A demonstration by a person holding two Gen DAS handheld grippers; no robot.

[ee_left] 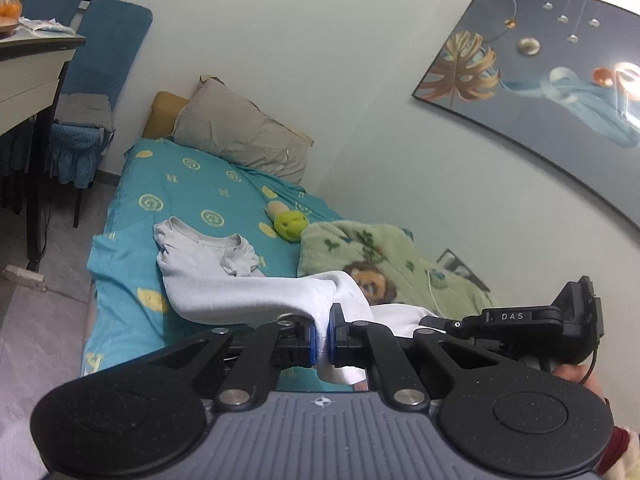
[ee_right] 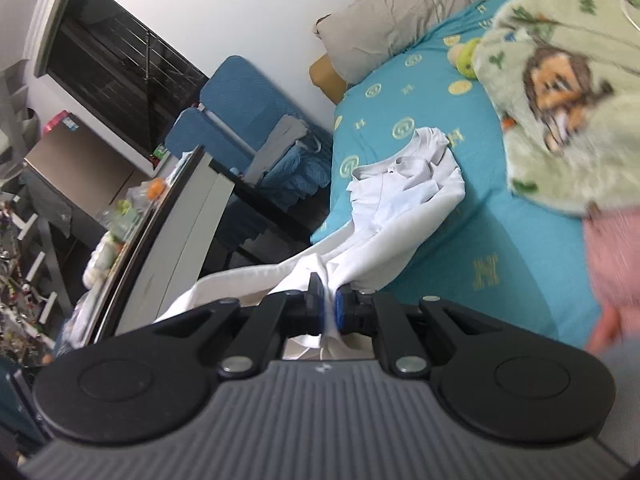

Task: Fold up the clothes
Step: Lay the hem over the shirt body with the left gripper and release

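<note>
**A:** Lettering first — the black body of the right gripper, seen side-on from the left wrist camera, carries the word "DAS" in pale capitals. The teal bedsheet is printed with yellow ring emblems and H-shaped marks; nothing else there reads clearly.

**B:** And the garment?

**A:** A white shirt, round neckline visible, collar end lying rumpled on the sheet near the middle of the bed. From there the cloth stretches up off the mattress toward both cameras, pulled into a taut band with long creases.

**B:** Jaws?

**A:** Left gripper — blue pads pressed together with a fold of the white shirt pinched between them, fabric spilling out below. Right gripper, from its own camera, the same: pads closed tight on a bunched edge of the shirt.

**B:** What's around it?

**A:** A grey pillow against the wall at the head of the bed, a tan cushion behind it. A yellow-green ball toy sits just beside a green fleece blanket with a cartoon monkey print; that blanket crowds the wall side of the bed close to the shirt. Off the bed edge stand blue-covered chairs and a table cluttered with fruit. A framed picture of gold leaves hangs on the wall.
</note>
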